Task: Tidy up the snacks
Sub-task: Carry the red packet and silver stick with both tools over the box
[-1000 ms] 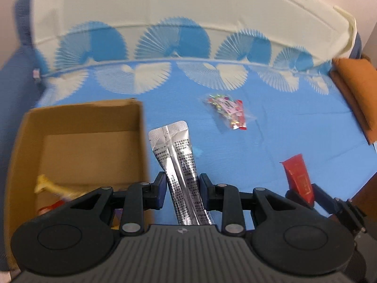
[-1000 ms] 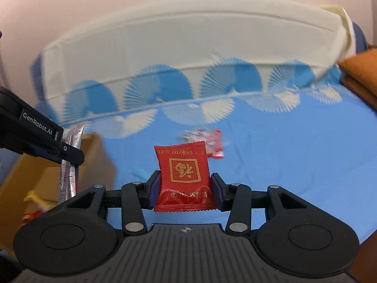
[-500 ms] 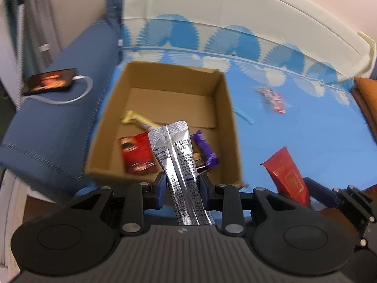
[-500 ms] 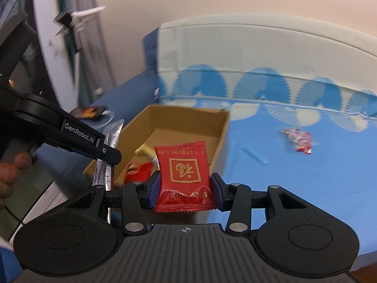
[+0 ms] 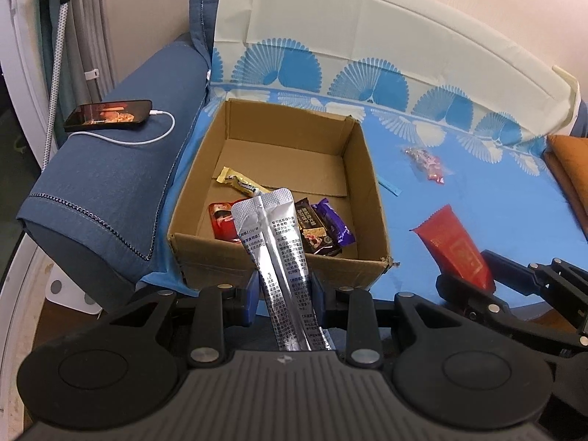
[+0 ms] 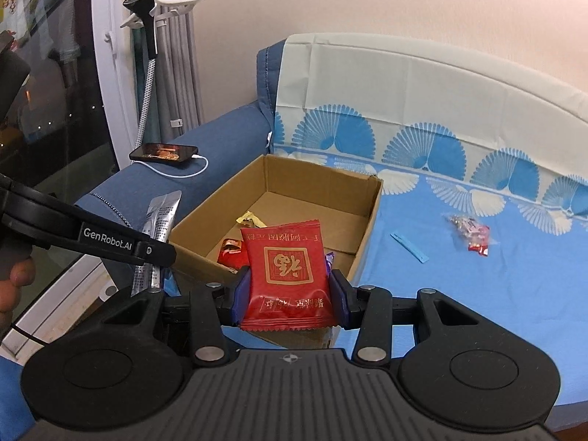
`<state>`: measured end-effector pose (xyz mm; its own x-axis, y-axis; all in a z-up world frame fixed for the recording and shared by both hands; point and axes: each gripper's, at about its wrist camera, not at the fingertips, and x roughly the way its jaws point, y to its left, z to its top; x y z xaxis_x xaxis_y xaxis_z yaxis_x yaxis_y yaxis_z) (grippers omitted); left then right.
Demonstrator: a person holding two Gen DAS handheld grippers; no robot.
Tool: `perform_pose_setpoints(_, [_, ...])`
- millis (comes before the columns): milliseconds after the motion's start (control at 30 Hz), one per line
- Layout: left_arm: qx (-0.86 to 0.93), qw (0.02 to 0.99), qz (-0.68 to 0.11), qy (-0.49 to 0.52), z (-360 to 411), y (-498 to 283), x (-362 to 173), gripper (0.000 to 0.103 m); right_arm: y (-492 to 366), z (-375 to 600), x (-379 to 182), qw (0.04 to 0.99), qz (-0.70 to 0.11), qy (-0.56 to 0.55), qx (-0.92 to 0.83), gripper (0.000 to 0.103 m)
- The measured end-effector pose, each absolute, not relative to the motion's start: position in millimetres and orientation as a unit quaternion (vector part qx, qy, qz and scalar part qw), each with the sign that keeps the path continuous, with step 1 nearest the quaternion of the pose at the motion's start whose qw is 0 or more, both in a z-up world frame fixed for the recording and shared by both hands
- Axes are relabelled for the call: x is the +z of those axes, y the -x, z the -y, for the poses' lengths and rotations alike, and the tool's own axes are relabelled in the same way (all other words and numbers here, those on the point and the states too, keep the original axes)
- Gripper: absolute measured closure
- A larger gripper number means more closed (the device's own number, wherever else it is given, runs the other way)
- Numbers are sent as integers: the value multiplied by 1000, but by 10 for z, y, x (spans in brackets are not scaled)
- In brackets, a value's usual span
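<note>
An open cardboard box sits on the blue sheet, with several snacks inside: a yellow bar, a red packet and purple wrappers. My left gripper is shut on a pair of silver stick sachets, held just before the box's near wall. My right gripper is shut on a red square packet with gold print, in front of the box's near corner. The right gripper and its red packet show at the right of the left wrist view; the silver sachets show at the left of the right wrist view.
A clear bag of small candies and a thin blue strip lie on the sheet right of the box. A phone on a white cable rests on the blue sofa arm. An orange cushion is at far right.
Both grippers swung left from over the open sheet to the near side of the box, keeping the sachets and the red packet in their grip. The box now fills the middle of both views.
</note>
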<state>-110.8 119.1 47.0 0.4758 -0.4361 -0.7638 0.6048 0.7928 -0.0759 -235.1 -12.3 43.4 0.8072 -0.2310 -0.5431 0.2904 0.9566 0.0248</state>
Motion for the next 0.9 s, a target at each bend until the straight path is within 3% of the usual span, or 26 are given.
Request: perform_pose_setpoints(900, [-299,855,-413,-100,-1162,998,432,70,2261,131,408,945,-295,-48,-135,56])
